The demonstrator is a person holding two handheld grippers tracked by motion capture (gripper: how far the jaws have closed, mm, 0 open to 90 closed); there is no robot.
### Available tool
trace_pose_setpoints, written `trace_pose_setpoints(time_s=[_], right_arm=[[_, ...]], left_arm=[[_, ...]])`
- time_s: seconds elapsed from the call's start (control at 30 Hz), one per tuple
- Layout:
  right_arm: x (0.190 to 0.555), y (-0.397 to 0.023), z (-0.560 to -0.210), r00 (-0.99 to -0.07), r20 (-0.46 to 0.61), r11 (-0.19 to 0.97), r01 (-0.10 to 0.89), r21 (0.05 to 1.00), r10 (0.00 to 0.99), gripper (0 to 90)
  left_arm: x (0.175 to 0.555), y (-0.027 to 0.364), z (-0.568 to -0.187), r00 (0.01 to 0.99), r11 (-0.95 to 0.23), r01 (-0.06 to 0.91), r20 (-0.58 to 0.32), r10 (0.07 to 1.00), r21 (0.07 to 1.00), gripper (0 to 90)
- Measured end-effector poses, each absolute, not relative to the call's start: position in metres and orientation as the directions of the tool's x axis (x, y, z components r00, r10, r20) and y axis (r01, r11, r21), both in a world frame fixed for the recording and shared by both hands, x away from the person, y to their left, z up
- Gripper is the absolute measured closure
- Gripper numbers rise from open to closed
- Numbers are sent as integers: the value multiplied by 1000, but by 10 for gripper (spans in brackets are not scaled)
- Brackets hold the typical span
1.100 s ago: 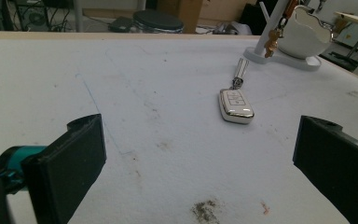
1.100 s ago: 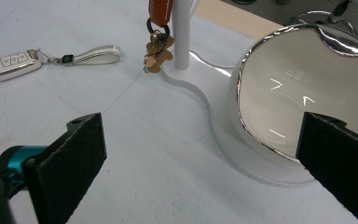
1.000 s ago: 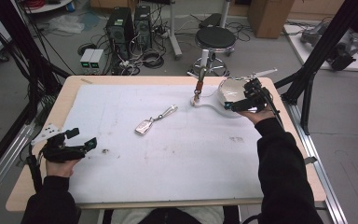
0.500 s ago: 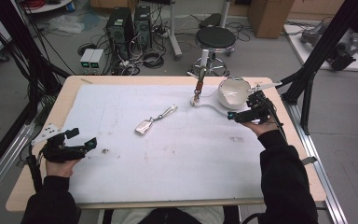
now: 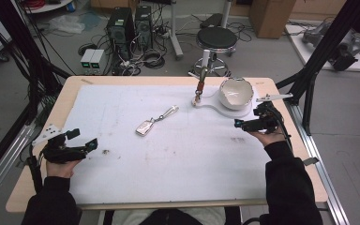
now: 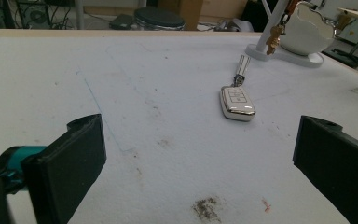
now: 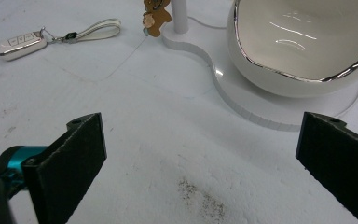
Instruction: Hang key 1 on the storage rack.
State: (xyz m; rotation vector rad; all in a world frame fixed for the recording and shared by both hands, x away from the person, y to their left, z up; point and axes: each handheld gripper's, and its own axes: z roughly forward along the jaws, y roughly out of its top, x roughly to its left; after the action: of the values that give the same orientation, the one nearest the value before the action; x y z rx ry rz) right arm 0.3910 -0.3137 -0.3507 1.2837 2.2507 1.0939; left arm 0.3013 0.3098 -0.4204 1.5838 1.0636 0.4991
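A white and silver car key fob (image 5: 145,127) with a pale strap (image 5: 168,112) lies near the middle of the white mat; it lies ahead of my left jaws as the fob (image 6: 237,102) and far left in the right gripper view as the fob (image 7: 21,45). A white bowl (image 5: 236,93) sits on a white stand base (image 5: 214,102) with a post carrying a small brown charm (image 5: 199,90). My left gripper (image 5: 86,143) rests open at the mat's left edge. My right gripper (image 5: 238,123) is open just in front of the bowl (image 7: 303,51), nothing between its jaws.
The white mat (image 5: 168,154) covers a wooden table (image 5: 281,89). Dark smudges mark the mat near each gripper. Behind the table stand a black stool (image 5: 217,38), computer towers (image 5: 130,23) and cables. Black frame struts (image 5: 318,56) rise at the right.
My right gripper has drawn back from the bowl toward the near side and slightly right. The left gripper and the key fob have stayed put.
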Motion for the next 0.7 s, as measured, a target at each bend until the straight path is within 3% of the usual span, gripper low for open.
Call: trace_pose_setpoints(time_s=[0.7], right_arm=[[356, -323, -381, -546, 53, 298, 533, 792, 836, 7]], left_arm=[[302, 309, -421, 504, 17, 368, -214, 837, 930, 29]])
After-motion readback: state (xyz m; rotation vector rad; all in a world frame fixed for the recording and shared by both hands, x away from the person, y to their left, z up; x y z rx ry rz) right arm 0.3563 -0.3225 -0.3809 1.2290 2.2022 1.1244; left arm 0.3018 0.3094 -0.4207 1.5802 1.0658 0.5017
